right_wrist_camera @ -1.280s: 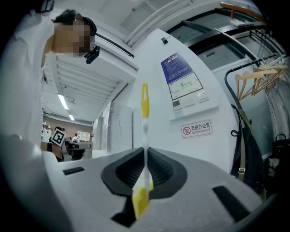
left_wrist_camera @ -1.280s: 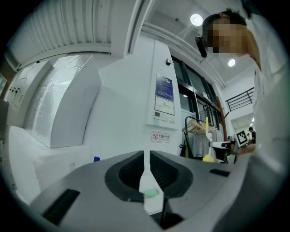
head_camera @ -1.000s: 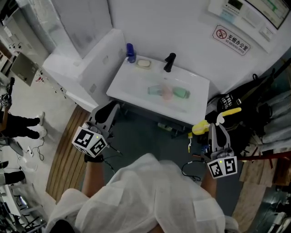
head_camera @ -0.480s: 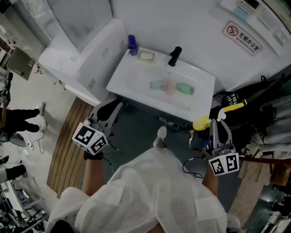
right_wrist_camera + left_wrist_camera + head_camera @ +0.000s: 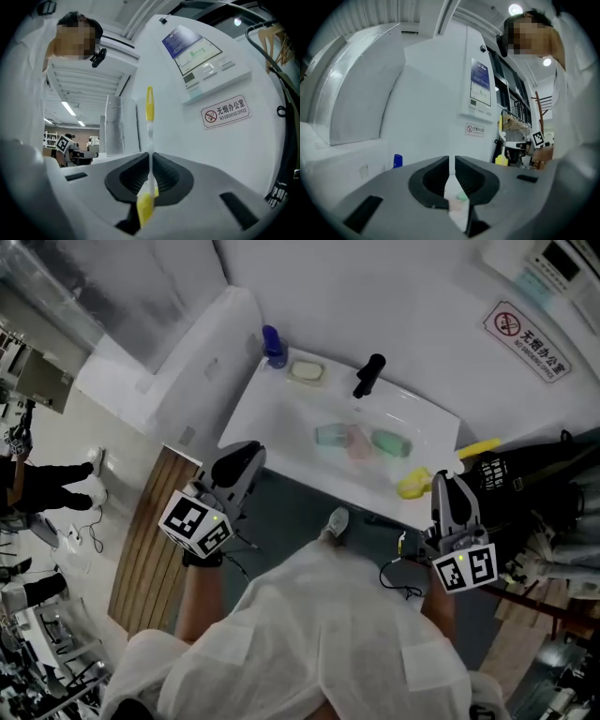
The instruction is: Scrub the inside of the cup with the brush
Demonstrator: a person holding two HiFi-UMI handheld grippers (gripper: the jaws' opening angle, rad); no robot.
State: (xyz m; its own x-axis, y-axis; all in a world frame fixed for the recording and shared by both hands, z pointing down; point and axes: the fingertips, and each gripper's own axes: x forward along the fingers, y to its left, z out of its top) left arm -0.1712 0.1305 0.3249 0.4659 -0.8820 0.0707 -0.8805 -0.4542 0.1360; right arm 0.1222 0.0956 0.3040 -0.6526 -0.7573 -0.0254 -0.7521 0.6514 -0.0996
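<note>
In the sink [image 5: 281,413] basin, mid-way along: three cups lying in a row, namely a teal cup [image 5: 330,435], a pink cup [image 5: 359,442] and a green cup [image 5: 392,442], all well apart from both grippers. One yellow brush [image 5: 149,112] is clamped in the right gripper [image 5: 150,164], at the front right corner. The left gripper [image 5: 451,168] has its jaws closed together on nothing, by the front left corner. Back edge: one blue bottle [image 5: 273,346], one soap [image 5: 307,372], one black tap [image 5: 369,375].

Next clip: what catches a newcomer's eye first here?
The yellow brush clamped in the right gripper, by the right front corner of the white sink. Then the pastel cups lying in its basin, and the left gripper, jaws shut and empty, off its left front.
</note>
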